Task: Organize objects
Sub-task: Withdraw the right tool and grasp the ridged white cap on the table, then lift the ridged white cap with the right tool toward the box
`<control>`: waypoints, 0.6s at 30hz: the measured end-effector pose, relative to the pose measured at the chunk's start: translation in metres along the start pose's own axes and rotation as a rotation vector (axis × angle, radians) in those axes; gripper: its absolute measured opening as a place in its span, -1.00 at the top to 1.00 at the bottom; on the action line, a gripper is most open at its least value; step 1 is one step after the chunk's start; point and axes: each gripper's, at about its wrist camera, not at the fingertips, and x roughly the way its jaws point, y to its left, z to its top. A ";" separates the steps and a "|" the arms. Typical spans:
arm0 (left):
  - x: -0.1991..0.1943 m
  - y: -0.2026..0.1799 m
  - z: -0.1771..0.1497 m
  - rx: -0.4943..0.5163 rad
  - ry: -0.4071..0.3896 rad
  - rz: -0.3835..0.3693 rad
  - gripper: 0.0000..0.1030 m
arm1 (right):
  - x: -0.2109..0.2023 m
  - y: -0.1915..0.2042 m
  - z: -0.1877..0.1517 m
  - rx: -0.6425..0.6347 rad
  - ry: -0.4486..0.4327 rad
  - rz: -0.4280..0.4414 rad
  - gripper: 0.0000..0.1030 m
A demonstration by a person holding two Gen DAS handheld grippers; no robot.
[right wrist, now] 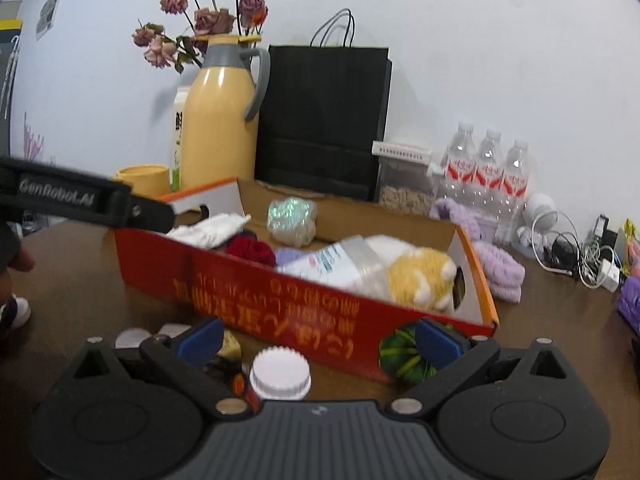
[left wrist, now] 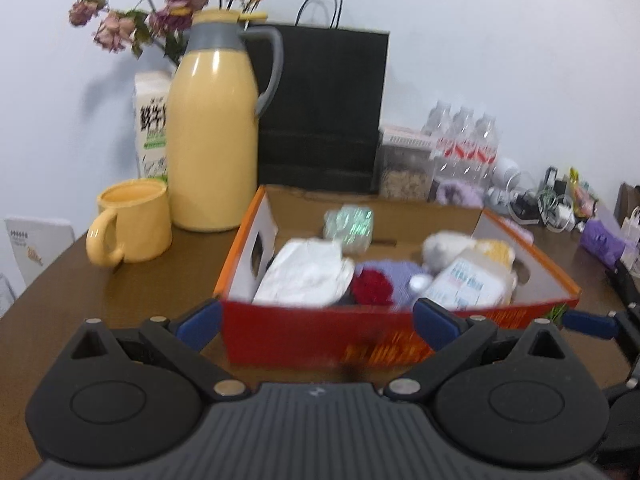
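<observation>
Box: red cardboard box [left wrist: 360,332] on the brown table [left wrist: 132,292], pretty stuffed
Inside: white pouch [left wrist: 308,272], red yarn ball [left wrist: 374,286], plush toy [right wrist: 420,276]
Left gripper [left wrist: 318,320]: wide, empty
Right gripper [right wrist: 318,340]: wide, white-capped bottle [right wrist: 280,374] between fingers

Brown table [left wrist: 120,292] w/ red box [left wrist: 320,332], thermos [left wrist: 214,128], mug [left wrist: 128,222], bottles [right wrist: 486,172].

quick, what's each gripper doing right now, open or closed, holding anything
Left gripper: open, holding nothing, its fingers wide apart in front of the red box.
Right gripper: open, holding nothing, above a white-capped bottle.
</observation>
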 end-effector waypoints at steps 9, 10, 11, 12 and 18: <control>-0.001 0.007 -0.013 0.002 0.050 0.008 -1.00 | 0.013 -0.004 -0.005 0.041 0.067 0.044 -0.37; 0.000 0.007 -0.014 0.004 0.057 0.010 -1.00 | 0.015 -0.004 -0.005 0.043 0.075 0.044 -0.25; 0.001 0.007 -0.015 0.006 0.062 0.010 -1.00 | 0.017 -0.004 -0.005 0.047 0.085 0.049 -0.22; 0.002 0.007 -0.015 0.008 0.064 0.009 -1.00 | 0.019 -0.004 -0.006 0.053 0.092 0.054 -0.19; 0.003 0.006 -0.016 0.009 0.069 0.006 -1.00 | 0.023 -0.003 -0.005 0.072 0.101 0.082 -0.12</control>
